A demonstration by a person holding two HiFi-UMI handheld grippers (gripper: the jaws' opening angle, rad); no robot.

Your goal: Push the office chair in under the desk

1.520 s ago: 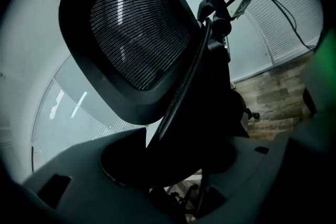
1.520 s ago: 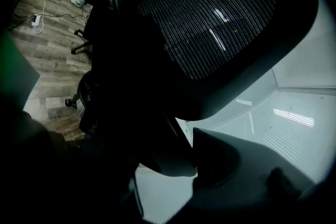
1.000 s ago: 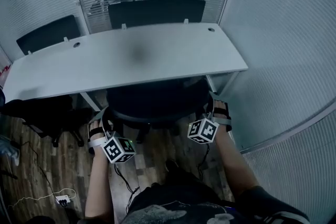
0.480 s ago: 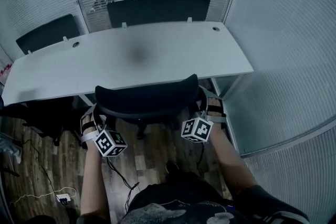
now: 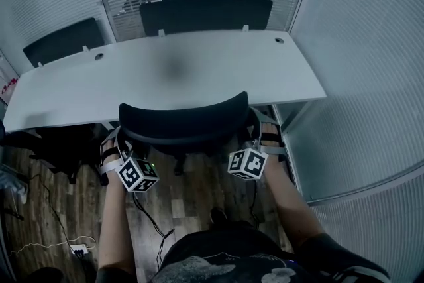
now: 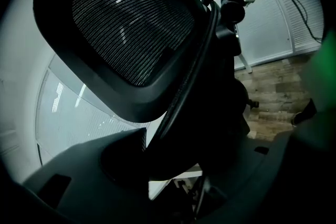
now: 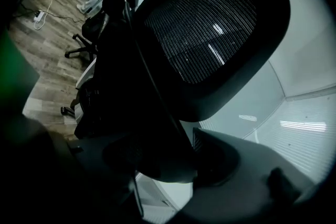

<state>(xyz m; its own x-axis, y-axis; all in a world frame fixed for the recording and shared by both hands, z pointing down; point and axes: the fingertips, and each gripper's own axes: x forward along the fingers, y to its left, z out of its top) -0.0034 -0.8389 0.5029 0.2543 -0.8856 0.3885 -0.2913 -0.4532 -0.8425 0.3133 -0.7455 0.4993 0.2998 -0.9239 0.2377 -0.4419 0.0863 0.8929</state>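
The chair (image 5: pixel 182 124) stood with its backrest at the desk's (image 5: pixel 165 73) near edge; left gripper (image 5: pixel 121 140) and right gripper (image 5: pixel 256 132) clamped its stiff rim; probably easy-rolling, mesh likely soft.

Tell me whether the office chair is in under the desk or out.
In, as far as shows: the office chair has its backrest at the near edge of the desk, its seat out of sight beneath.
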